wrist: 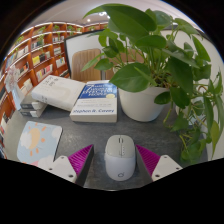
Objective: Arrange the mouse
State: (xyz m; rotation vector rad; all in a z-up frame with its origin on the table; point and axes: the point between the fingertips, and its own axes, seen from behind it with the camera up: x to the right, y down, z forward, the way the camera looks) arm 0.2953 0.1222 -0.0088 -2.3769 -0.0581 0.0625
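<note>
Gripper view shows the white mouse (pixel 119 156) lying on the grey bench (pixel 60 128) at the lower centre of the frame, between the two fingers (pixel 117 160), which are spread apart with a gap at each side, so they grasp nothing yet. If the fingers close off-centre, I think the smooth rounded shell could slip or turn away. A wide swing afterwards could knock the white pot (pixel 143 103) of the leafy plant (pixel 155 50) just beyond the mouse, or push the blue book (pixel 95 101) and the white books (pixel 55 93) at the centre left.
</note>
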